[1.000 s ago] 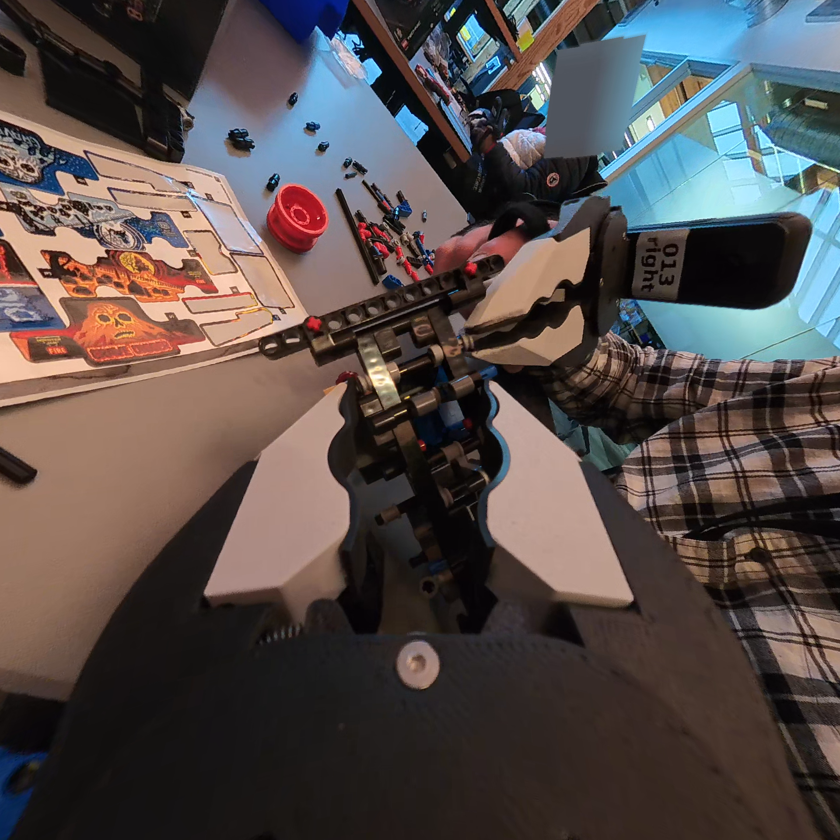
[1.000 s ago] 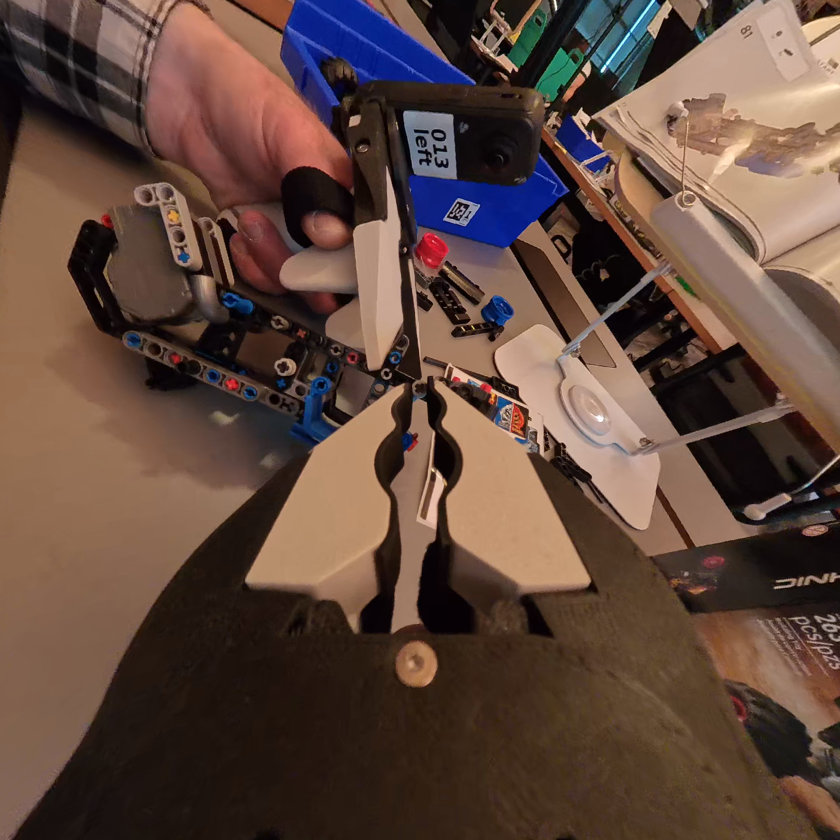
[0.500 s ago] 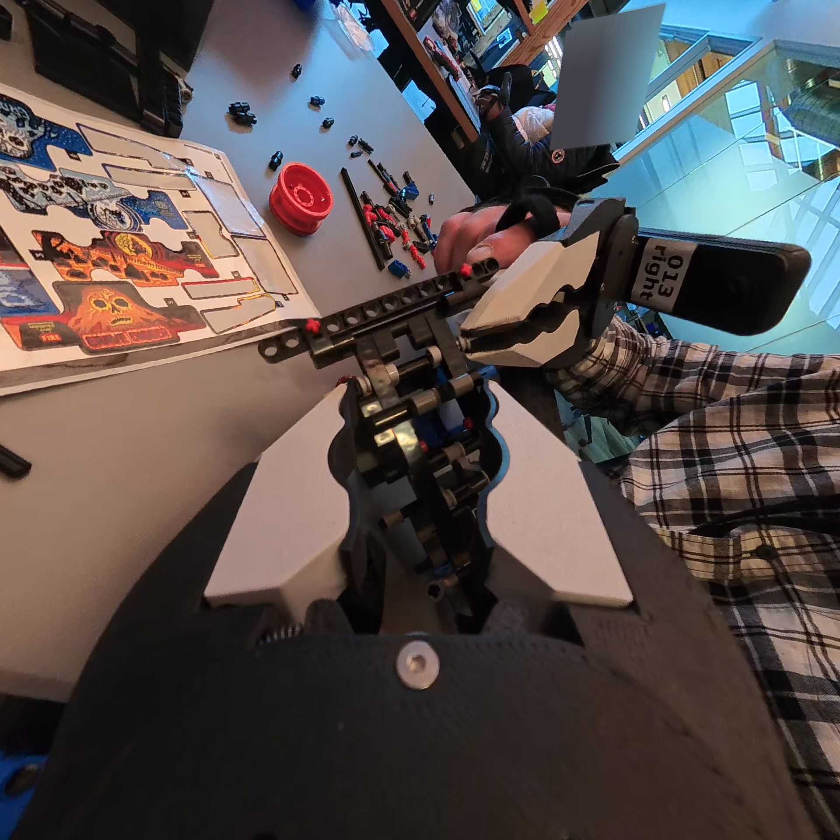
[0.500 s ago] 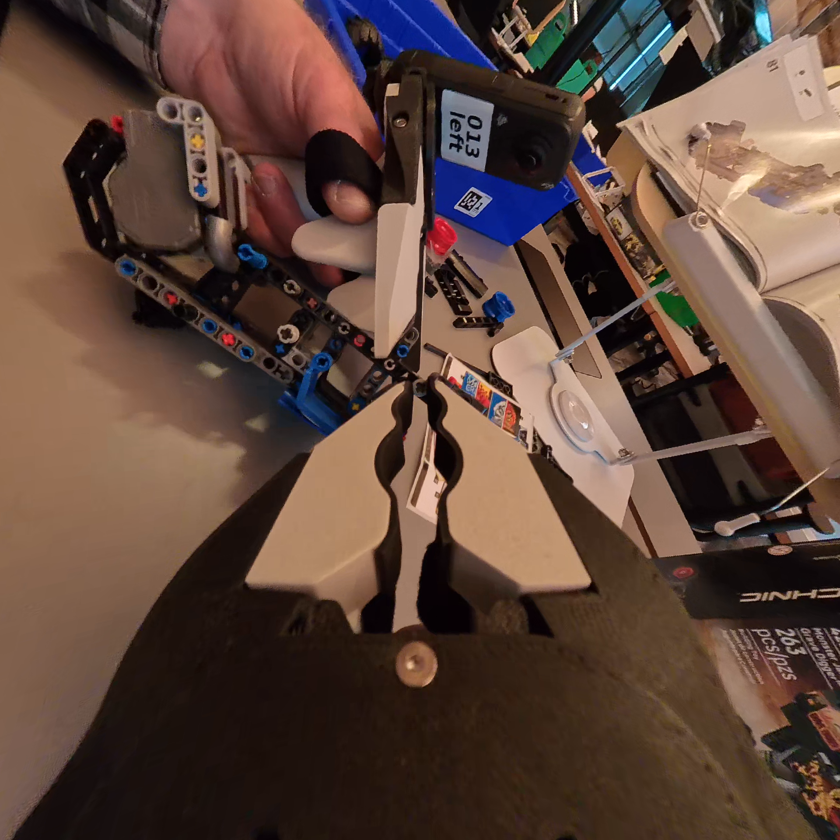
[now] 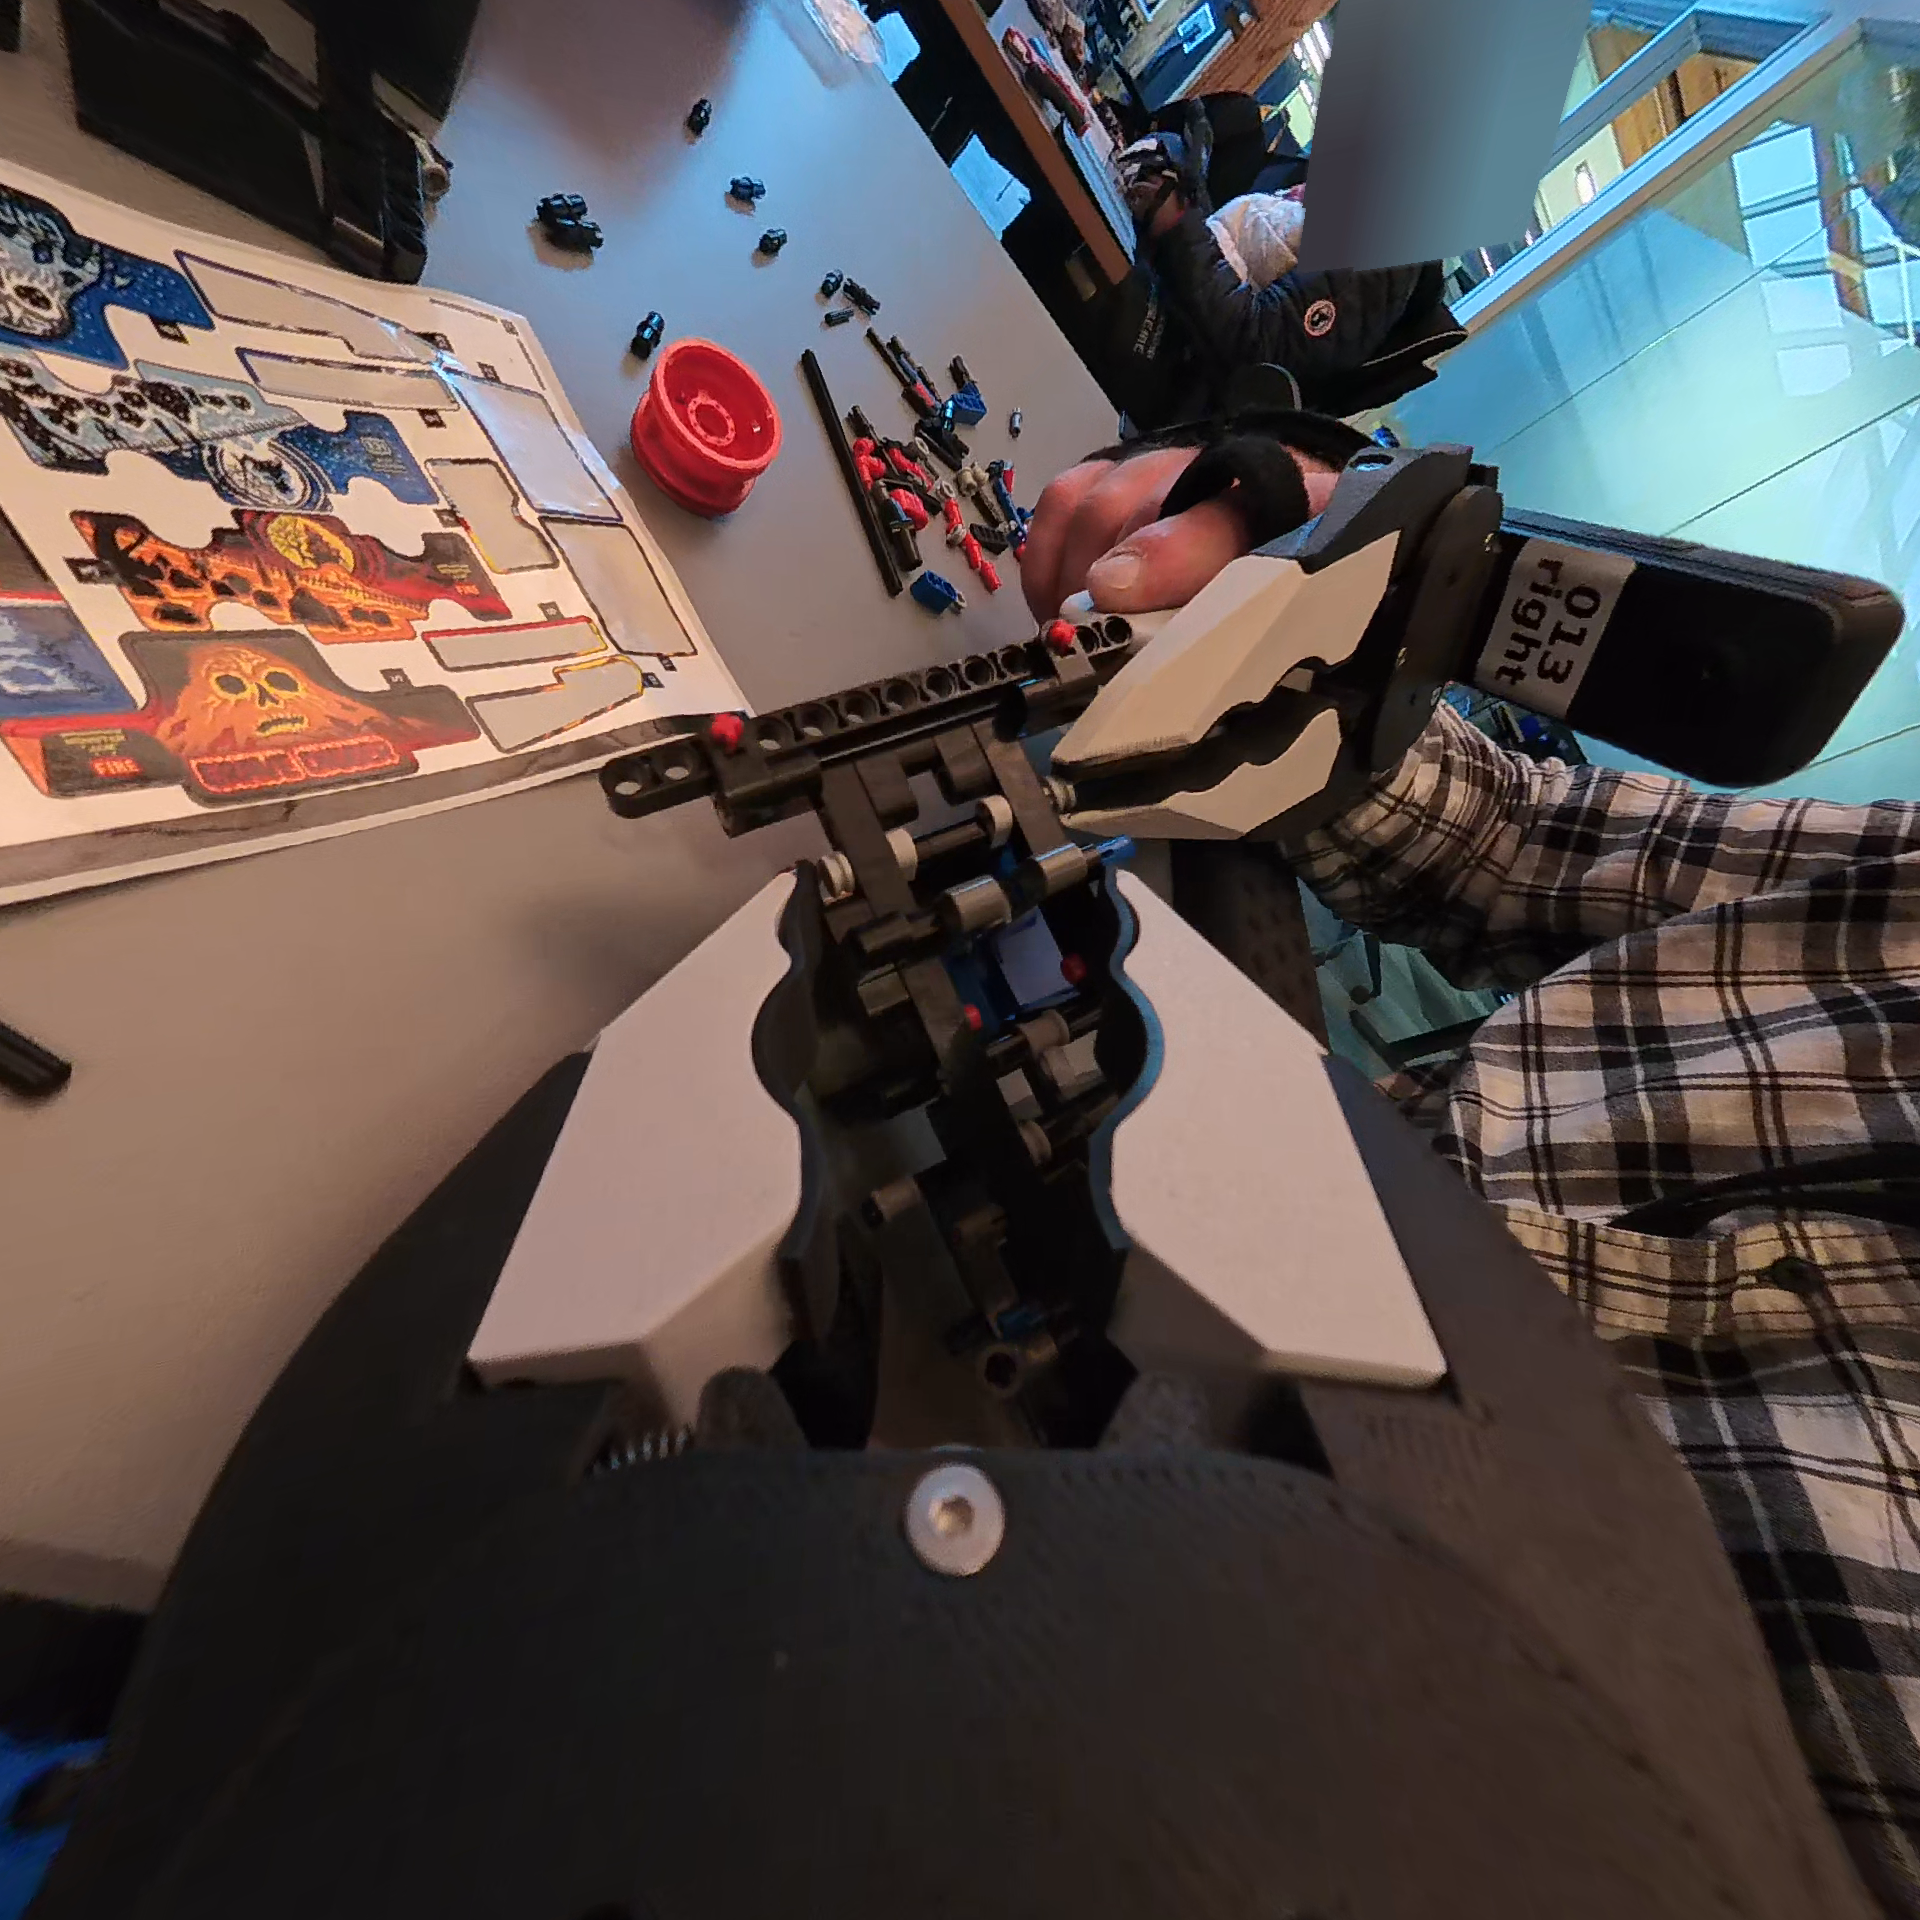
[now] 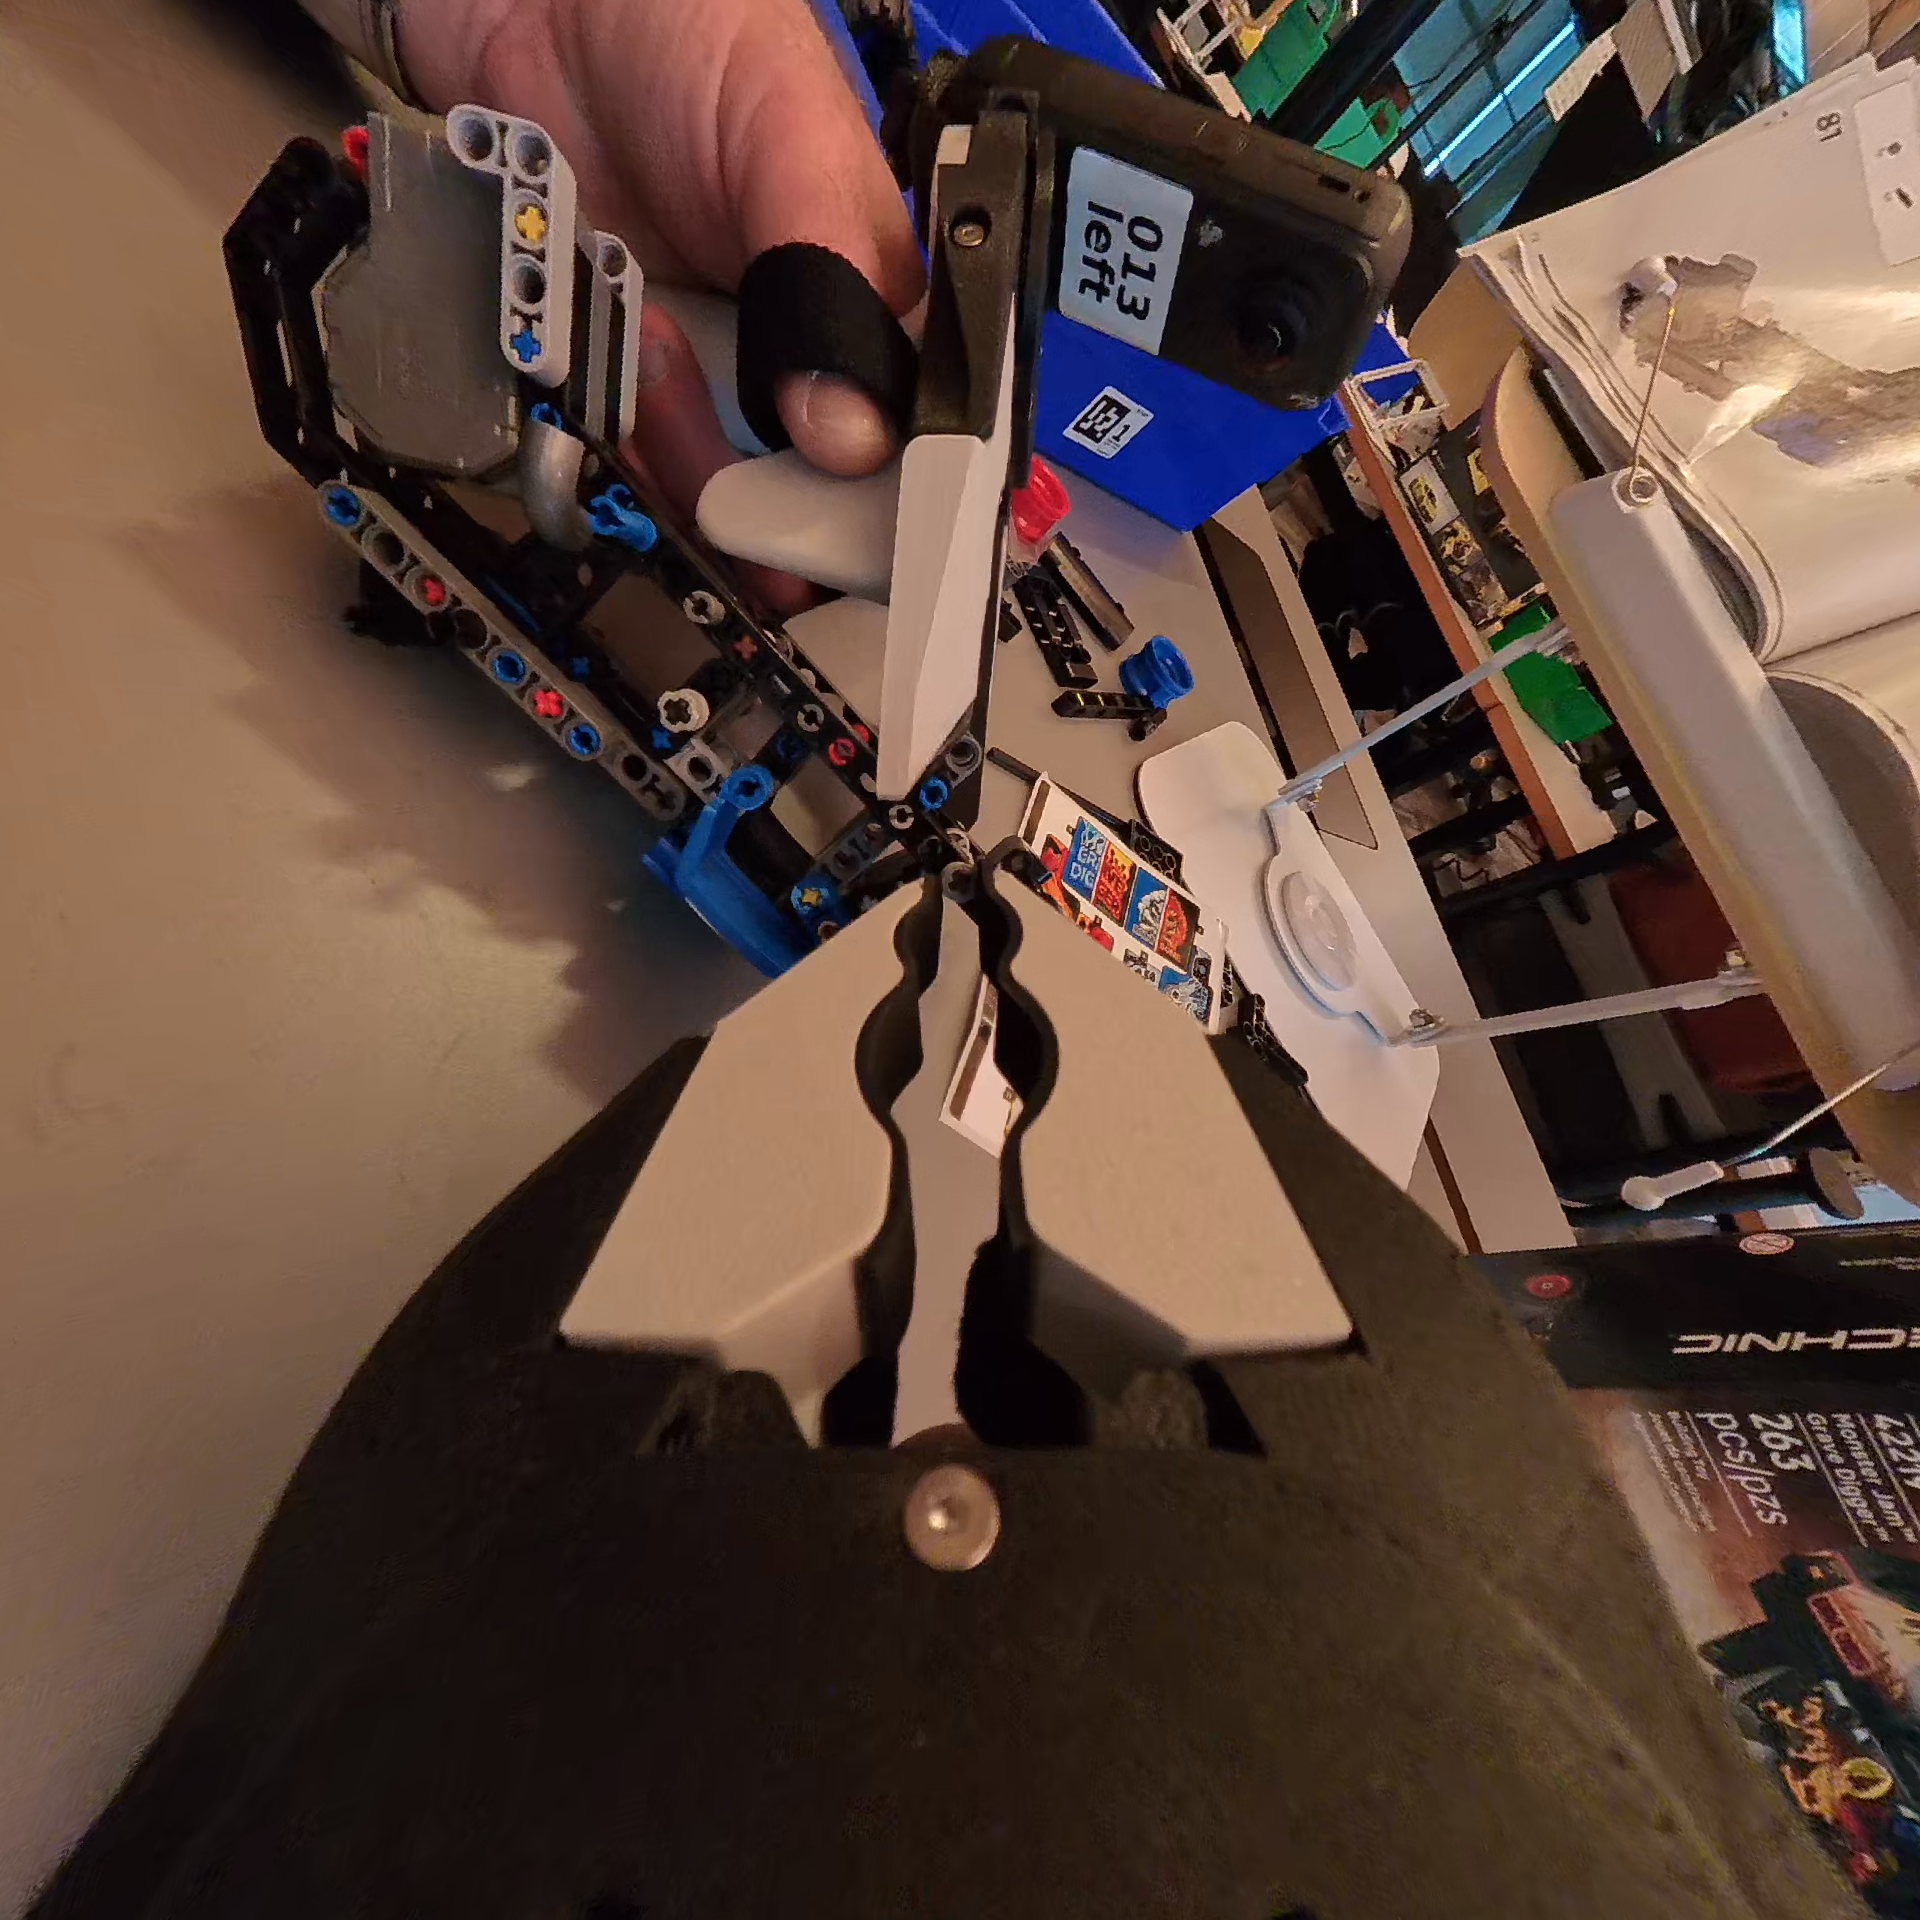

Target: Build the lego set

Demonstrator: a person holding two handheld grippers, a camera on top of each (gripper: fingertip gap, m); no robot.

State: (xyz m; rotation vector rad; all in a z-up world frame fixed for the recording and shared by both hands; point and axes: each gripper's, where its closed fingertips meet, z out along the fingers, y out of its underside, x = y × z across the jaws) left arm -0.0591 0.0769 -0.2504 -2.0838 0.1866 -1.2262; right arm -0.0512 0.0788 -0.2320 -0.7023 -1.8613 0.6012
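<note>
My left gripper point(image 5: 956, 894) is shut on a black Lego Technic chassis point(image 5: 914, 790) and holds it above the grey table point(image 5: 312, 1039). A long black beam with red pins crosses the chassis's far end. My right gripper point(image 5: 1060, 774) comes in from the right. Its tips are closed on a small grey pin point(image 5: 1058, 795) at the chassis's end. In the right wrist view, the right gripper point(image 6: 956, 883) pinches that pin at its tips. Beyond it are the left gripper point(image 6: 925, 769) and the chassis point(image 6: 582, 665), with grey, blue and red parts.
A sticker sheet point(image 5: 291, 540), a red wheel hub point(image 5: 707, 426) and loose small pieces point(image 5: 925, 488) lie on the table. A blue bin point(image 6: 1164, 416), an instruction booklet on a stand point(image 6: 1714, 364) and the set's box point(image 6: 1766, 1507) are to the right. A plaid sleeve point(image 5: 1610, 1039) is close by.
Both grippers kept their grip. The chassis tilted a little and the right gripper shifted slightly along its end. In the right wrist view the chassis and left gripper swung upward and closer.
</note>
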